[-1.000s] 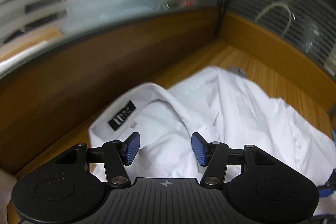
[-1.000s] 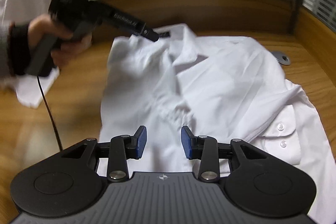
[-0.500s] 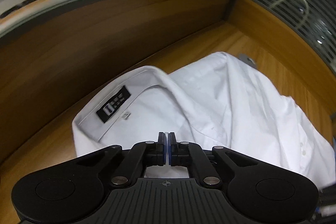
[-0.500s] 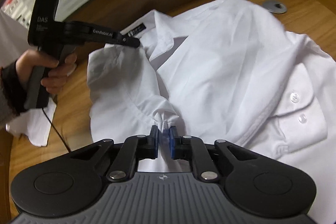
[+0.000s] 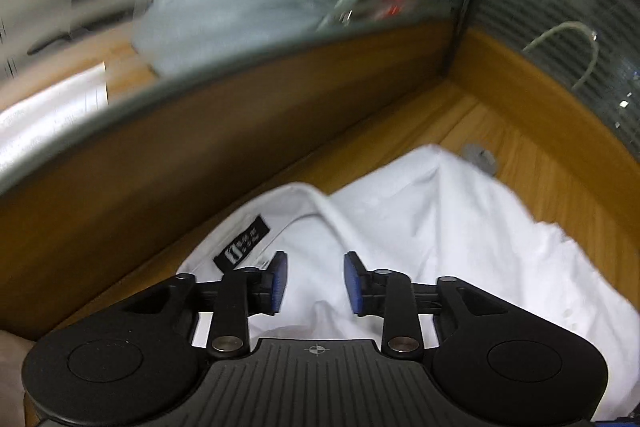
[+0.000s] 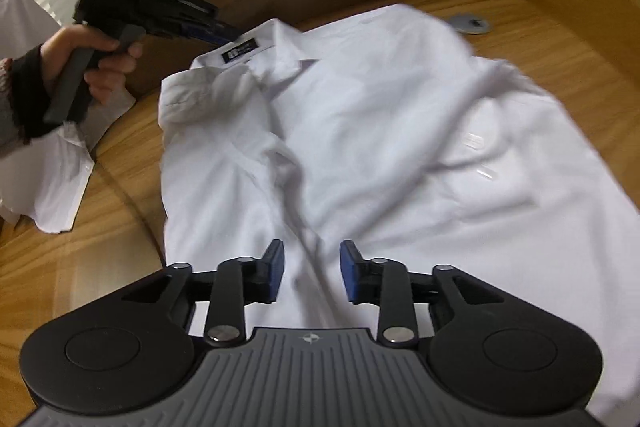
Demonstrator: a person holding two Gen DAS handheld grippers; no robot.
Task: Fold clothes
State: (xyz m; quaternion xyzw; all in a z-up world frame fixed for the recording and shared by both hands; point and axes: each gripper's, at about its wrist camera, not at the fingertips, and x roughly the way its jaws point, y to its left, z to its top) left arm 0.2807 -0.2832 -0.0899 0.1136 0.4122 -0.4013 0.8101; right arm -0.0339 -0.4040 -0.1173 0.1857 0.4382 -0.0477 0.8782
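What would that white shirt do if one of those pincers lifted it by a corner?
The white shirt would probably droop and trail: it already lies in soft creases. It looks thin, so likely light. Its collar seems stiffer, standing up in a crisp edge.

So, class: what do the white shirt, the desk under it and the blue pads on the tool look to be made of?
White shirt: thin woven cloth, probably cotton or a blend; matte, with soft creases.
Desk: wood or wood-look laminate; straight grain lines, slight sheen.
Blue pads on the right tool: likely rubber or soft plastic; dull and even in colour.
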